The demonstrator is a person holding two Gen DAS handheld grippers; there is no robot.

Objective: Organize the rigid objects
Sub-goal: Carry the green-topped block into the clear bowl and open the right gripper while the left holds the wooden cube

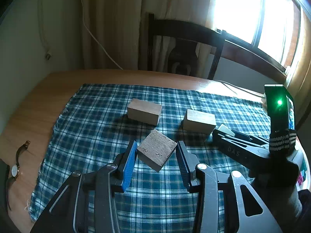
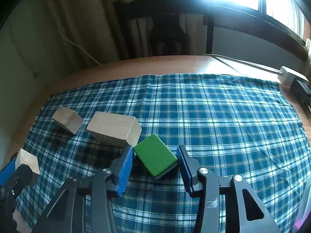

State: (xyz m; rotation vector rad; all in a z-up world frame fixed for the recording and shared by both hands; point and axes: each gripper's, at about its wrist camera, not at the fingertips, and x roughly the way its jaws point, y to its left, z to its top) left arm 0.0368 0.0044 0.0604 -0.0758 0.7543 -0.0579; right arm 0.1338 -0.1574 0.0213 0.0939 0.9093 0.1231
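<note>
In the left wrist view my left gripper point(image 1: 156, 151) is open, with a wooden cube point(image 1: 157, 150) between its blue pads, corners close to both pads. Two longer wooden blocks lie beyond on the plaid cloth, one at the middle point(image 1: 144, 111) and one to the right point(image 1: 199, 120). In the right wrist view my right gripper point(image 2: 155, 160) is open around a green rectangular block point(image 2: 155, 156) lying on the cloth. The same blocks show to its left: the near long block point(image 2: 114, 129), the far block point(image 2: 67, 120) and the cube point(image 2: 27, 162) in the left gripper.
A blue plaid cloth point(image 1: 116, 101) covers a wooden table point(image 1: 35, 101). A wristwatch point(image 1: 16, 165) lies at the table's left edge. A dark chair point(image 1: 184, 44) stands behind the table. A white power adapter point(image 2: 287, 75) with a cable sits at the far right.
</note>
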